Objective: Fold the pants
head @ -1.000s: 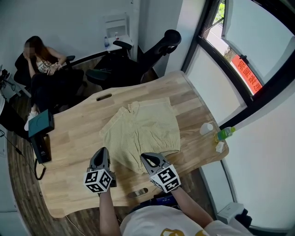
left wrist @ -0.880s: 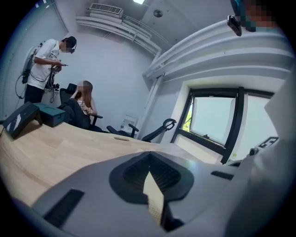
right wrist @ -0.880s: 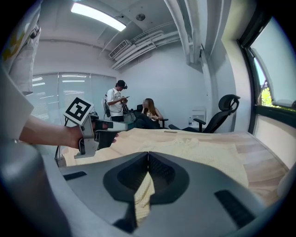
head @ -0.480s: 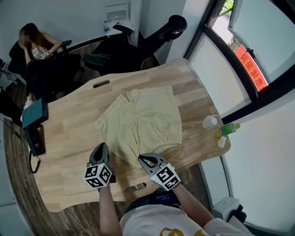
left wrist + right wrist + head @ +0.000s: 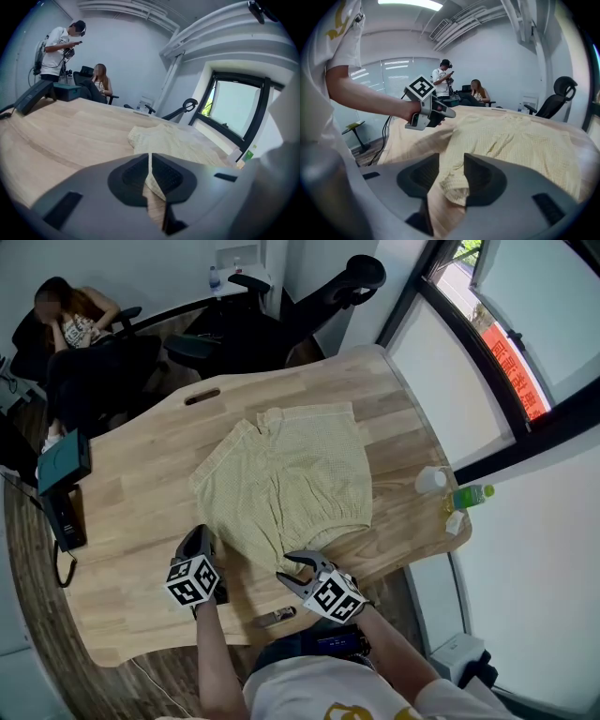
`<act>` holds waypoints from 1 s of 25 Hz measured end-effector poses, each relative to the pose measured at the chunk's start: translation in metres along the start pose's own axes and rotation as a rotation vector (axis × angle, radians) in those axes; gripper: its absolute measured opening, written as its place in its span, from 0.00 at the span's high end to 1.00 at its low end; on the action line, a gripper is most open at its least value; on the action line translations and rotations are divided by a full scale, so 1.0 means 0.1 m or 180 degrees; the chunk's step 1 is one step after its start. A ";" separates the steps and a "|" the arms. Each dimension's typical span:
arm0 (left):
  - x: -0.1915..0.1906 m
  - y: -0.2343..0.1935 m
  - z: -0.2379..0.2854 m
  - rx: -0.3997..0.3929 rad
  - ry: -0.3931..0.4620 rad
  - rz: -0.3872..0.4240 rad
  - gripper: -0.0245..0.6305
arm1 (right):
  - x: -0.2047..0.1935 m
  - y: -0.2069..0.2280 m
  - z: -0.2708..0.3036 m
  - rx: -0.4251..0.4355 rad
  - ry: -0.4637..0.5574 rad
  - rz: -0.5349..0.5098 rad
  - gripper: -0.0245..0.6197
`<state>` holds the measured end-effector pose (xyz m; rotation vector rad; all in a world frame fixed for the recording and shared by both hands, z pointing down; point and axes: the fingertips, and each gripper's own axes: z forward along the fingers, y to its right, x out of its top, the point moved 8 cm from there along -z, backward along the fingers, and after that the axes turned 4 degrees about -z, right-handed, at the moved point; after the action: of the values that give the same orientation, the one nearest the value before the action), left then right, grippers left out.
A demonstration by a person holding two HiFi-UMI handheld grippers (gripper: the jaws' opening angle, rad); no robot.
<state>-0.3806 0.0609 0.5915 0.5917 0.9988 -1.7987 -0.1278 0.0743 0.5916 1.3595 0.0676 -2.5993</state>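
Observation:
Pale yellow pants lie flat on the wooden table, waistband toward me. My left gripper is shut and empty, just left of the pants' near left corner; in the left gripper view its jaws meet with the pants beyond them. My right gripper is at the near edge of the pants and its jaws are opening. In the right gripper view a fold of the pants' edge lies loose between the jaws, and the left gripper shows over the cloth.
At the table's right edge stand a white cup and a green bottle. A desk phone and a teal box sit at the left edge. Office chairs and a seated person are beyond the table.
Both grippers have come down toward the table at the pants' near edge. The right gripper's jaws, shut before, now stand apart.

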 end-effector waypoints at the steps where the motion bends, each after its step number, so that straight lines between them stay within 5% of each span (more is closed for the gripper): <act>1: -0.01 -0.03 0.03 0.0008 -0.0038 -0.0032 0.94 | -0.02 -0.01 0.02 0.0027 -0.0037 -0.0038 0.72; 10: -0.09 -0.12 0.22 0.0042 -0.0299 -0.0182 0.75 | -0.21 -0.05 0.15 0.0126 -0.0380 -0.0527 0.60; 14: -0.12 -0.17 0.30 0.0121 -0.0363 -0.0285 0.67 | -0.26 -0.04 0.20 0.0110 -0.0520 -0.0669 0.61; 16: -0.09 -0.20 0.33 0.0156 -0.0352 -0.0332 0.67 | -0.27 -0.03 0.22 0.0088 -0.0575 -0.0624 0.74; 18: -0.06 -0.21 0.38 0.0183 -0.0389 -0.0371 0.69 | -0.26 0.00 0.20 0.0060 -0.0534 -0.0463 0.83; 21: -0.04 -0.23 0.44 0.0343 -0.0436 -0.0407 0.94 | -0.22 0.05 0.15 0.0040 -0.0406 -0.0229 0.89; 25: 0.01 -0.22 0.41 0.0308 -0.0381 -0.0487 0.94 | -0.14 0.09 0.10 0.0034 -0.0318 -0.0100 0.90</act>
<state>-0.3995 0.0307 0.6218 0.4708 0.8998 -2.0021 -0.1261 0.0666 0.6095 1.2395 0.0604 -2.6926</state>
